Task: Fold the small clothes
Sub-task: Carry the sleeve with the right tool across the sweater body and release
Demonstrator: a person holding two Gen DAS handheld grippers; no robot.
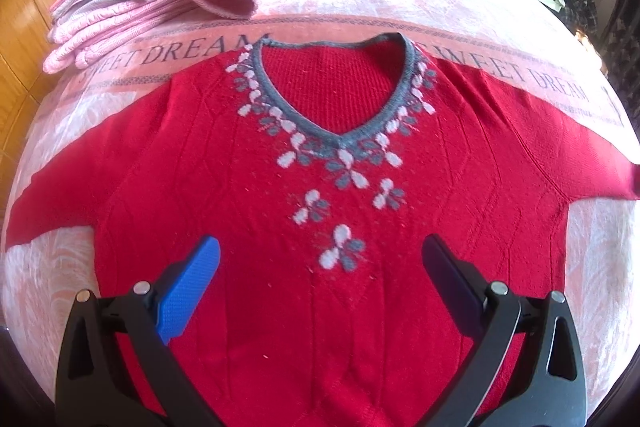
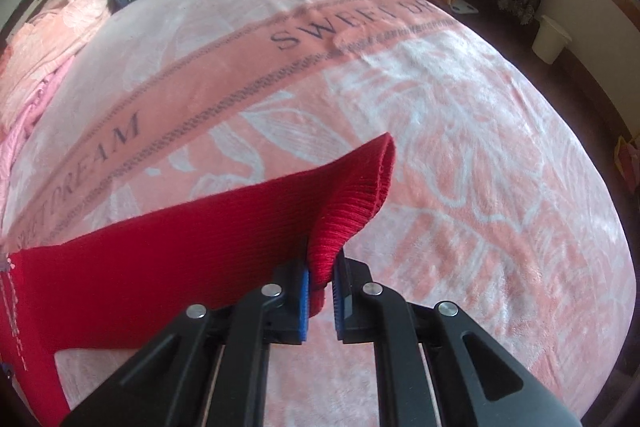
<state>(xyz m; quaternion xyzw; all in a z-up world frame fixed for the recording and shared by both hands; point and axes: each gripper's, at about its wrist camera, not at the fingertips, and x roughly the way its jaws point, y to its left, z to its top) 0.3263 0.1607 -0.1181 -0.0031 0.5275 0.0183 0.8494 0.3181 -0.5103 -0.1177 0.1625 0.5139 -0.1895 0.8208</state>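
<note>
The left wrist view takes in the whole front of the red sweater [image 1: 320,155], spread flat on the pink blanket [image 1: 440,3] with both sleeves stretched out to the sides. The left gripper [image 1: 320,259] hovers over the lower chest of the garment with its jaws spread wide and nothing between them; a white and grey knitted flower [image 1: 340,247] sits right in the gap between the fingertips, and the grey V-neck collar [image 1: 336,139] lies straight ahead of them. Beyond the collar, to the left of the jaws, a stack of folded pink clothes [image 1: 120,7] rests on the blanket.

Only the right wrist view shows the sleeve end. There the right gripper [image 2: 322,285] has its jaws drawn narrow on the ribbed cuff [image 2: 352,203] of the sweater's sleeve, the cuff standing up ahead of the blue pads [image 2: 305,303] while the rest of the sleeve trails off to the left of the jaws. A pale bin [image 2: 554,39] stands on the floor far ahead and to the right.

A darker band across the blanket carries the words "SWEET DREAM", readable ahead of the jaws in both views, partly cut off in the right one.
</note>
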